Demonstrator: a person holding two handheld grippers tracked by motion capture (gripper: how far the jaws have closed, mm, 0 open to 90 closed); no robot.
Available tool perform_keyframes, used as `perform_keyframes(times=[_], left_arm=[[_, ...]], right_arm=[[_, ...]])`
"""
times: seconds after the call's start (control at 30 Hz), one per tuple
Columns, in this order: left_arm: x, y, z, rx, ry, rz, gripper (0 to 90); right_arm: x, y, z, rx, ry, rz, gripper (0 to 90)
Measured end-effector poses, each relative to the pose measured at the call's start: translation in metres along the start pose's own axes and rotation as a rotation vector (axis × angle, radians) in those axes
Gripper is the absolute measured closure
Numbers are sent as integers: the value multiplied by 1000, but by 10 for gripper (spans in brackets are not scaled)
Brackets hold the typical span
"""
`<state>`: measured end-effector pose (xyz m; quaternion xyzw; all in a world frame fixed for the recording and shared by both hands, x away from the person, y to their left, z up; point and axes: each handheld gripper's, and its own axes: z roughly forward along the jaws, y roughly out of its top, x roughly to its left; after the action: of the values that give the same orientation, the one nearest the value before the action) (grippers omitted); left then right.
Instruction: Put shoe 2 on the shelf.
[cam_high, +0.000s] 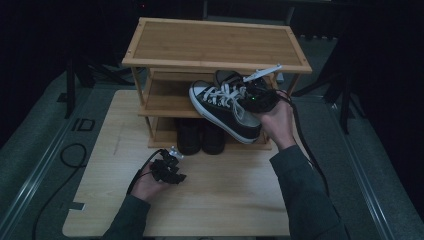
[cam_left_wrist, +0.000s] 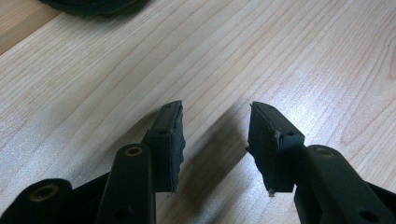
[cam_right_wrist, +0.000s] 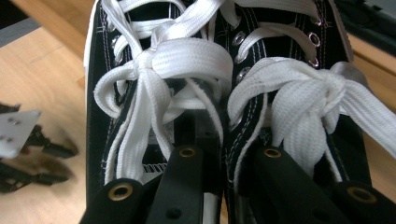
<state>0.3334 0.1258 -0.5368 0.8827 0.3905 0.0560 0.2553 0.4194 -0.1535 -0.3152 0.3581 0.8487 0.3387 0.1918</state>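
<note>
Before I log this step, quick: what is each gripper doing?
Left gripper: open, empty, over the table.
Right gripper: shut on the sneakers, pinching the inner sides of both, in front of the rack.

**Dim room, pale table, bamboo rack**

A light wooden table (cam_high: 220, 200) stands on grey flooring (cam_high: 30, 145) in a dark room, its grain bright under the open jaws in the left gripper view. A three-tier bamboo rack (cam_high: 215, 42) sits at the table's far edge. Black stand legs (cam_high: 70, 85) flank it, and a black cable (cam_high: 65, 165) loops across the floor.
</note>
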Motion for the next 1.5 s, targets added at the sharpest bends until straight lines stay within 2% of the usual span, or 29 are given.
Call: perform_keyframes(times=[0.2,0.27,0.3,0.33,0.4,0.47,0.53,0.63,0.77,0.9,1.07,1.23,1.5], left_arm=[[0,0,0,-1,0,-1,556],[-1,0,0,-3,-3,-5,556],[0,0,-1,7,3,7,556],[0,0,-1,6,2,6,556],[0,0,-1,7,3,3,556],[0,0,-1,8,2,5,556],[0,0,-1,10,4,7,556],[1,0,-1,10,3,5,555],[1,0,-1,10,3,5,555],[1,0,-1,17,7,14,555],[0,0,0,5,1,-2,555],[0,0,0,6,3,1,555],[0,0,0,7,1,1,555]], right_arm=[[7,3,6,-28,-48,25,855],[9,3,8,-46,-83,36,855],[10,2,10,-54,-105,38,851],[11,1,12,-55,-133,33,832],[13,-1,17,-52,-193,16,734],[11,-1,15,-34,-216,-14,679],[8,-1,14,-42,-225,-43,597],[6,-2,13,-40,-193,-69,557],[3,-2,13,-44,-185,-93,522],[4,-2,13,-47,-192,-81,523],[6,-1,12,-42,-192,-52,541],[7,2,9,-31,-177,-19,549],[1,3,1,-6,-139,-14,553]])
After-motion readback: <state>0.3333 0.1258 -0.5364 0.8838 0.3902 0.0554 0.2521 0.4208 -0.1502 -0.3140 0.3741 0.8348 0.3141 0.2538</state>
